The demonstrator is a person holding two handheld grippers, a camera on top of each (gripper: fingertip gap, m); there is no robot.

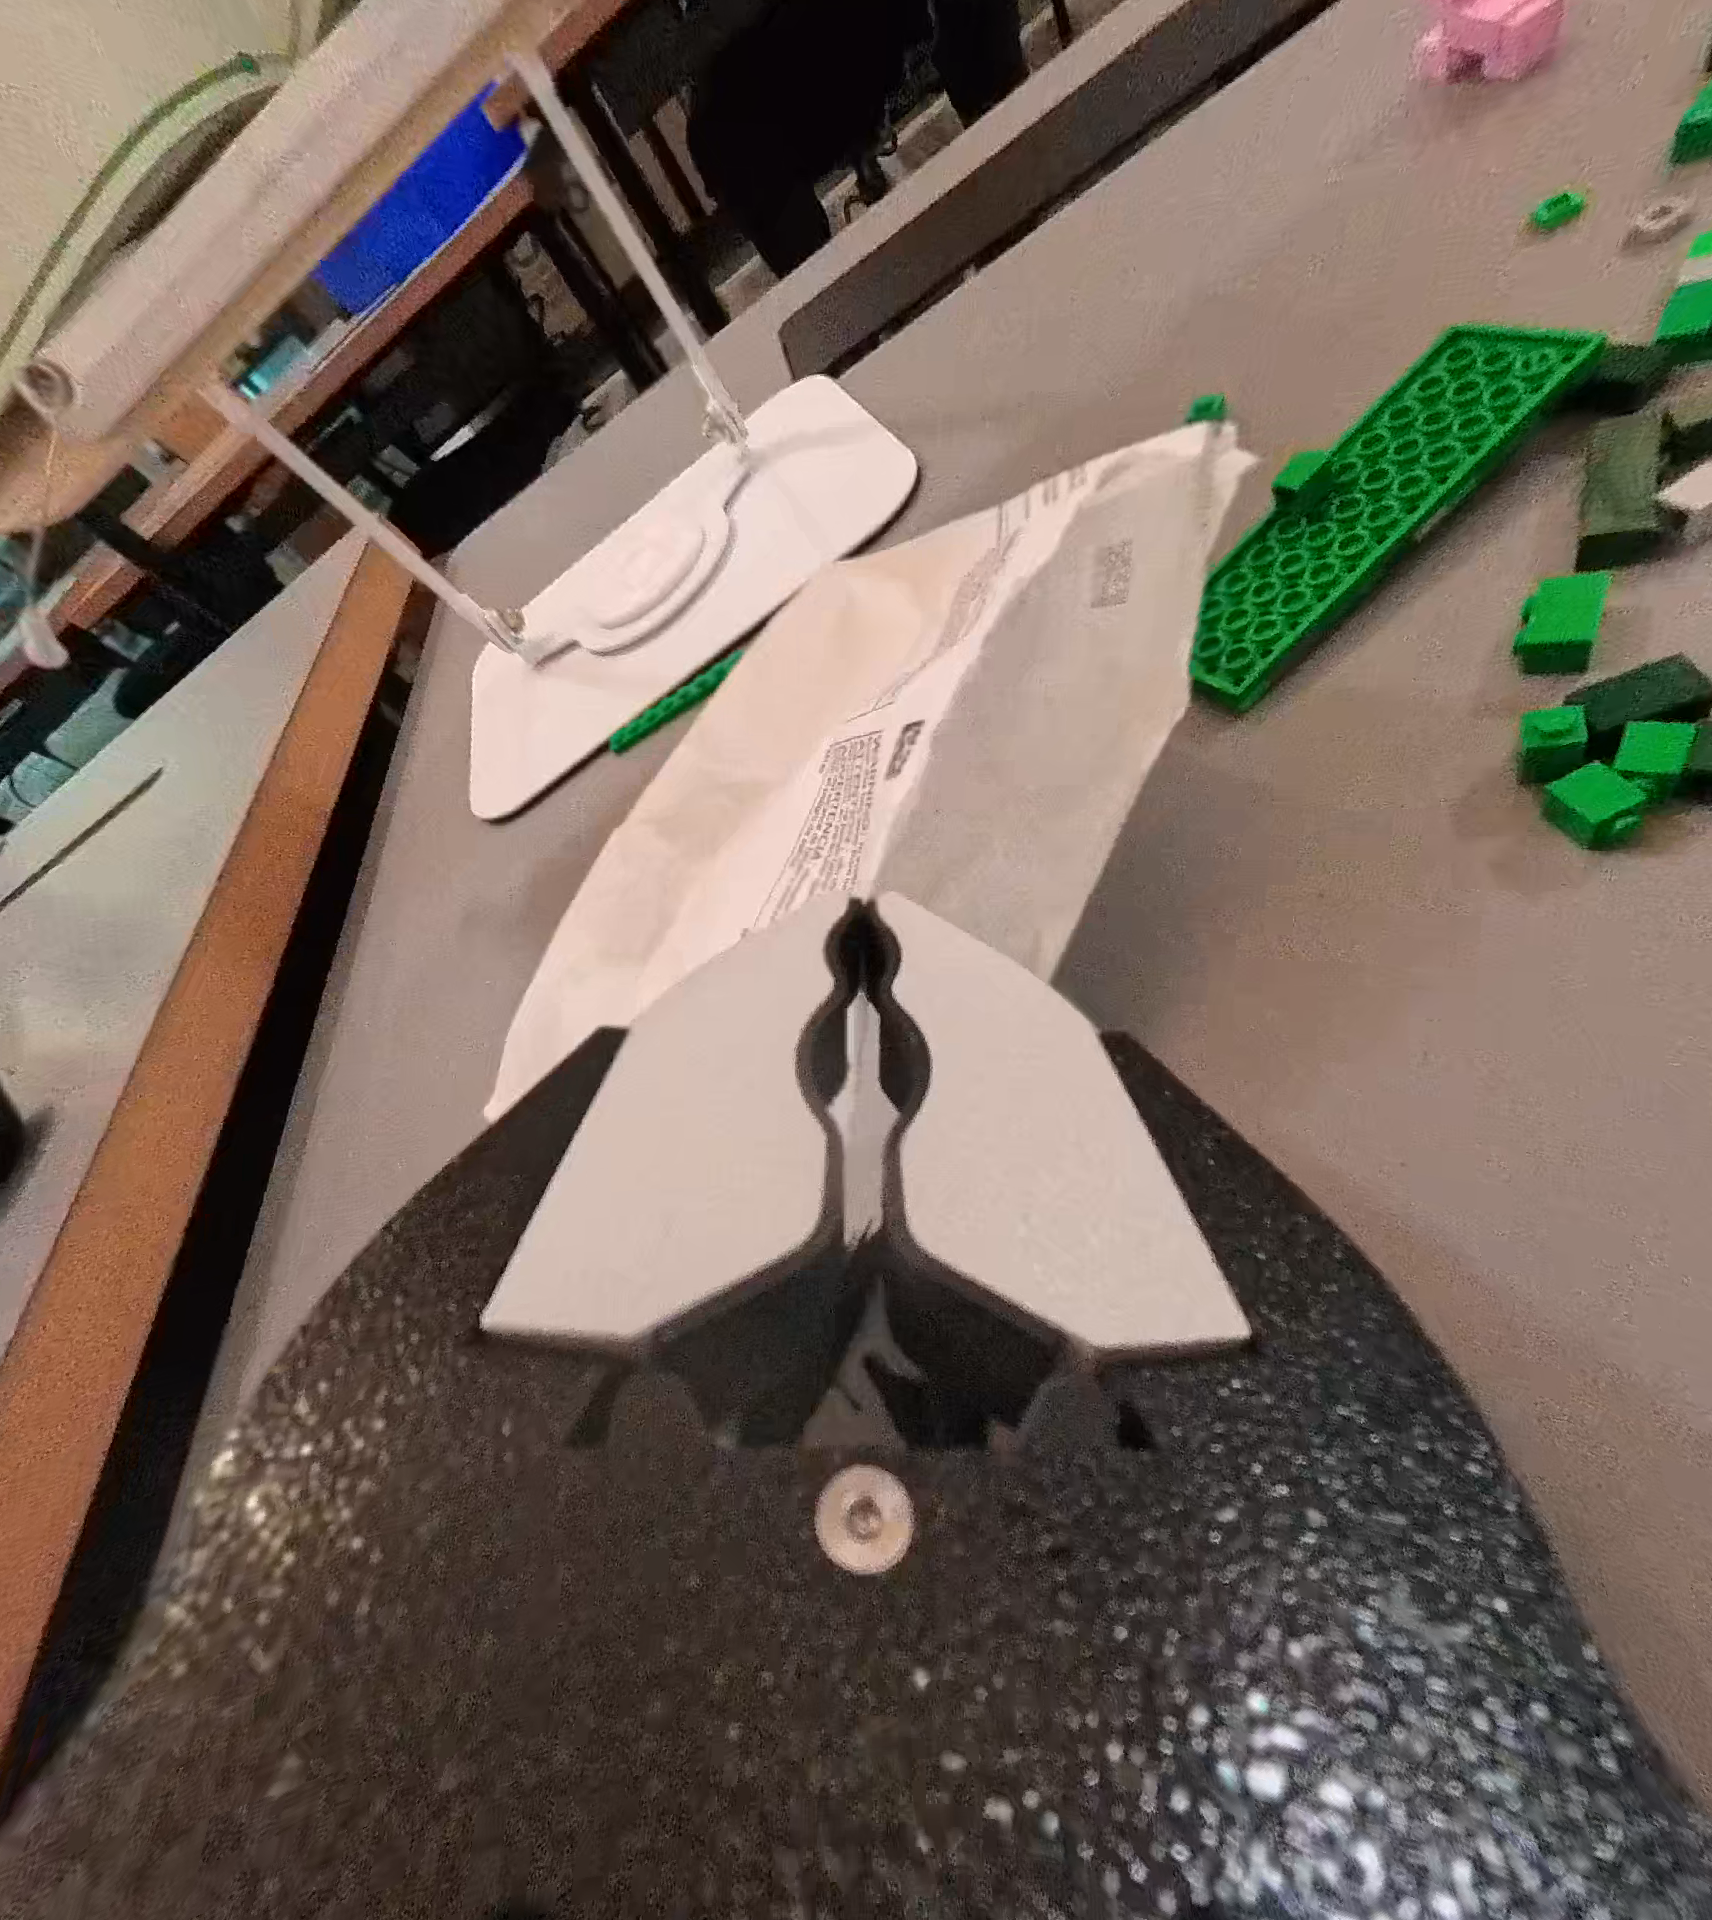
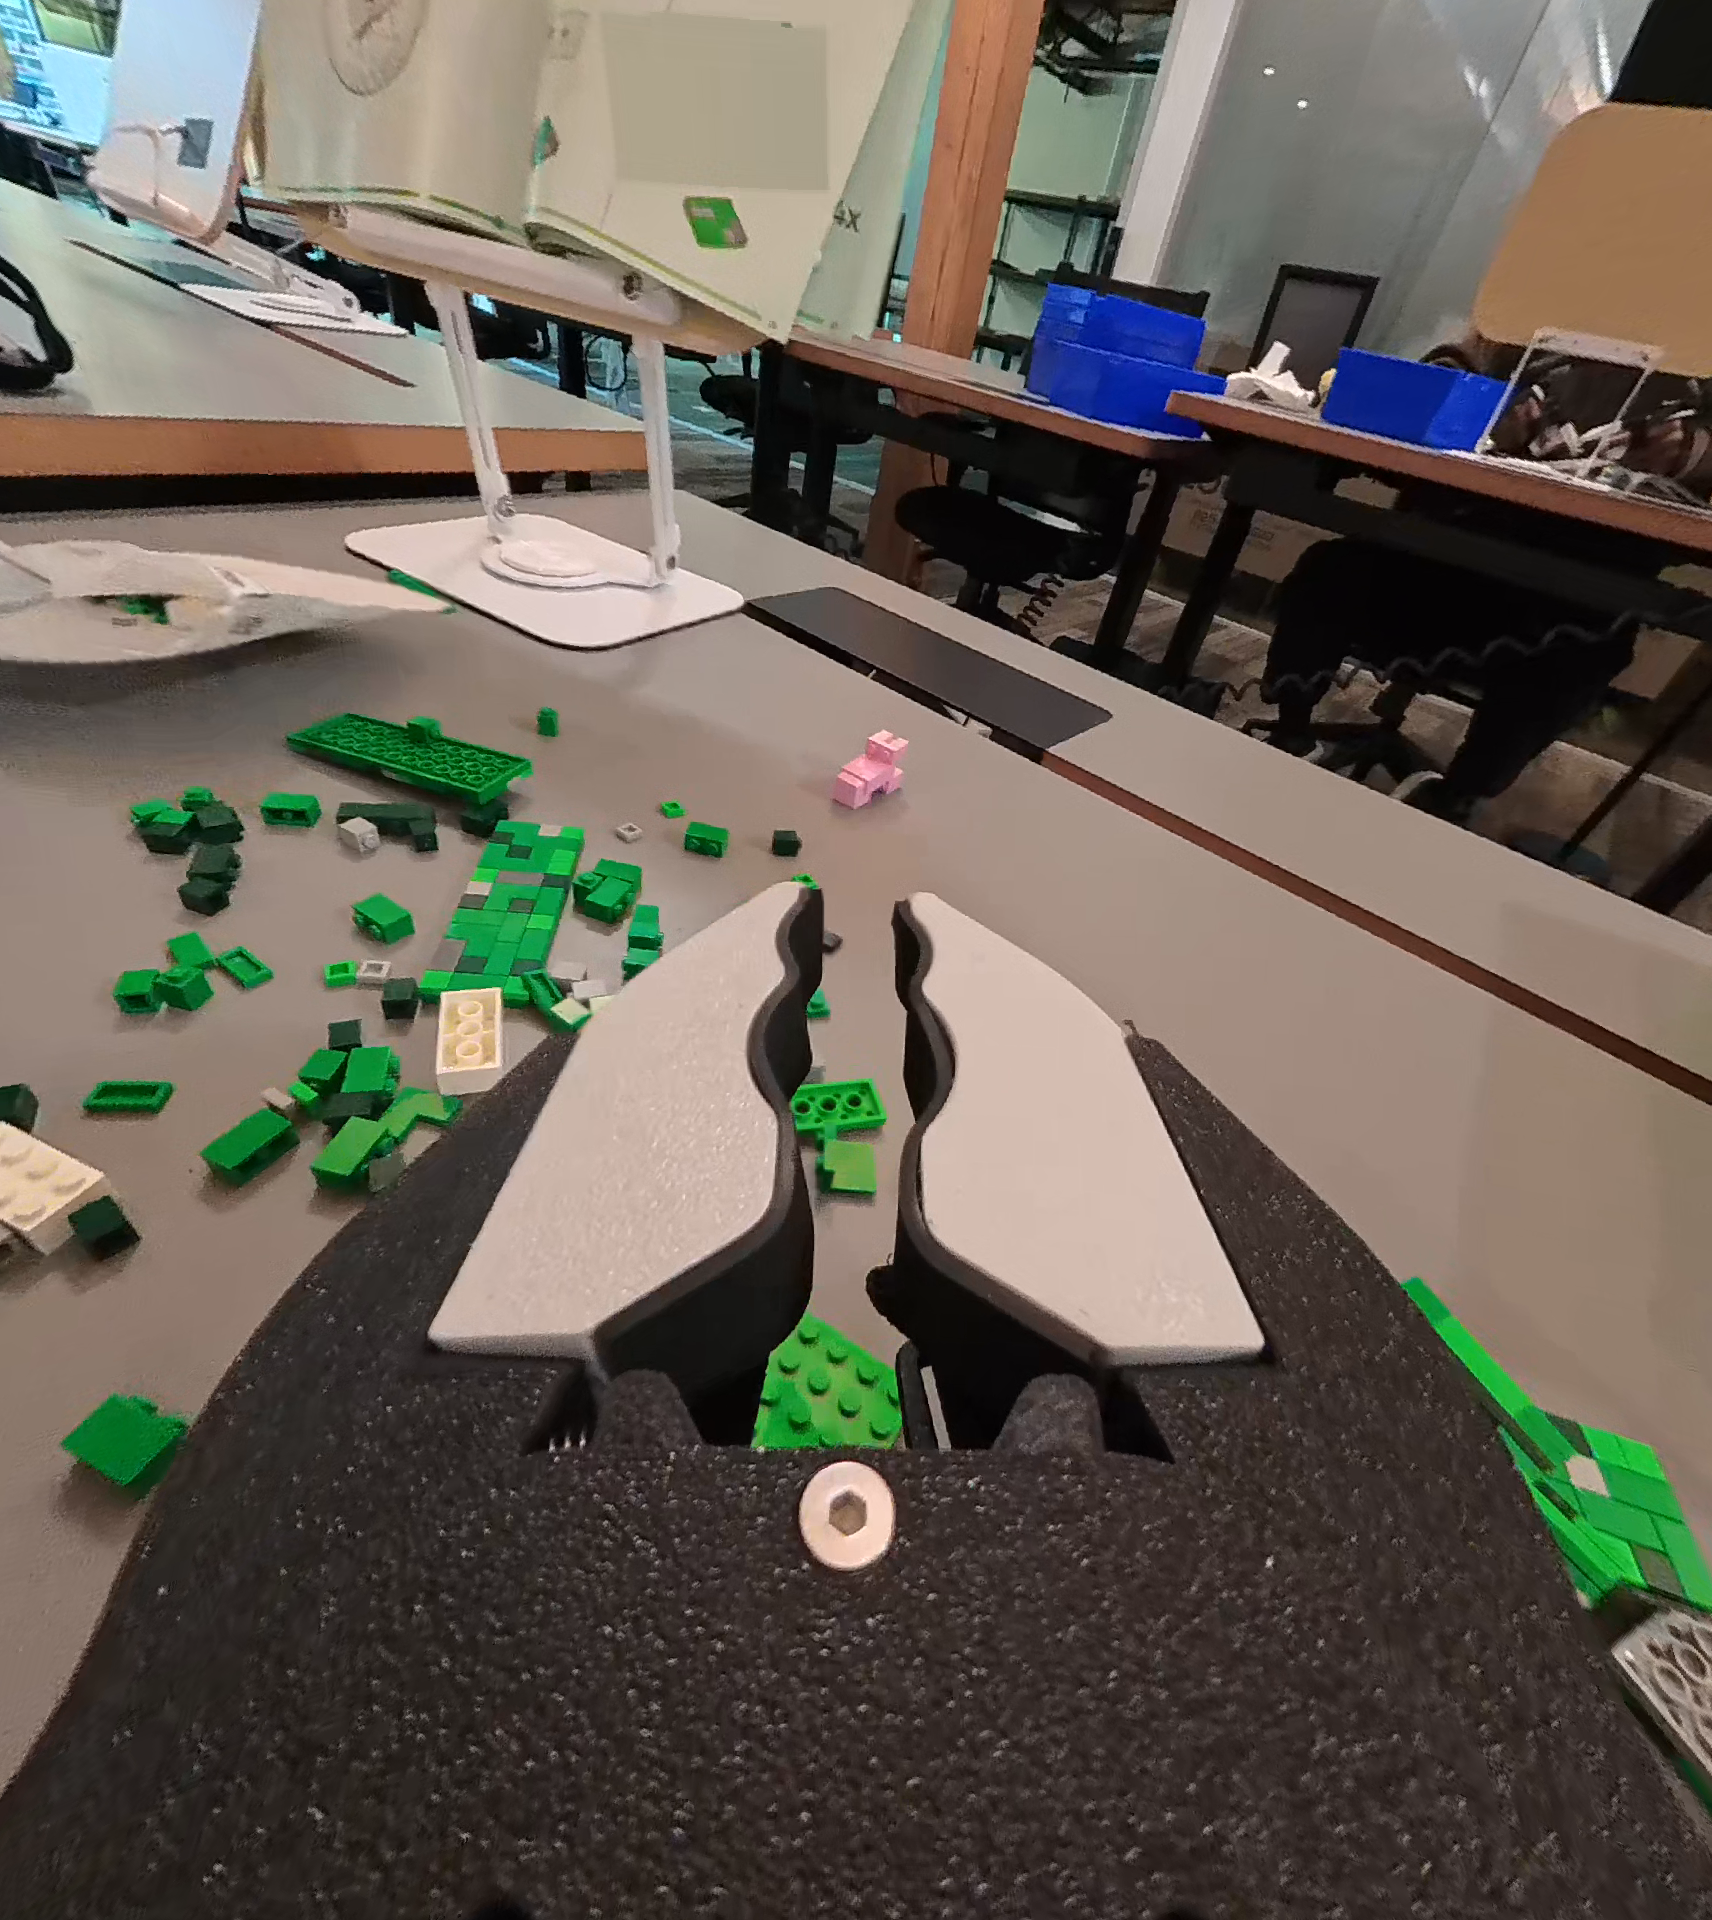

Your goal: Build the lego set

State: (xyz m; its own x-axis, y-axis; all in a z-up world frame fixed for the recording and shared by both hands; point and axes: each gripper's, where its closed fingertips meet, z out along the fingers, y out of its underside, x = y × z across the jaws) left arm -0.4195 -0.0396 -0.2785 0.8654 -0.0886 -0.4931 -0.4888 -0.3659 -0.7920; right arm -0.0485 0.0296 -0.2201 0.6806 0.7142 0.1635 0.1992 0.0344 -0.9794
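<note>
My left gripper [image 1: 864, 909] is shut on the edge of a white paper bag [image 1: 935, 665], and a strip of the paper shows between its pads. In the right wrist view the bag [image 2: 156, 613] hangs lifted at the far left with small bricks inside. My right gripper [image 2: 857, 904] is open and empty above the grey table [image 2: 1195, 1039]. Loose green bricks [image 2: 353, 1101] lie spread to its left. An upside-down green plate [image 2: 410, 750] lies behind them and also shows in the left wrist view [image 1: 1382, 499]. A tiled green panel [image 2: 514, 904] lies among the bricks.
A white book stand [image 2: 561, 592] with an open booklet [image 2: 540, 135] is at the back. A pink pig model [image 2: 873, 771] stands alone. A studded green plate [image 2: 831, 1392] lies under my right gripper. Another tiled green assembly [image 2: 1610, 1496] is at the right. White bricks [image 2: 470, 1023] lie among the green.
</note>
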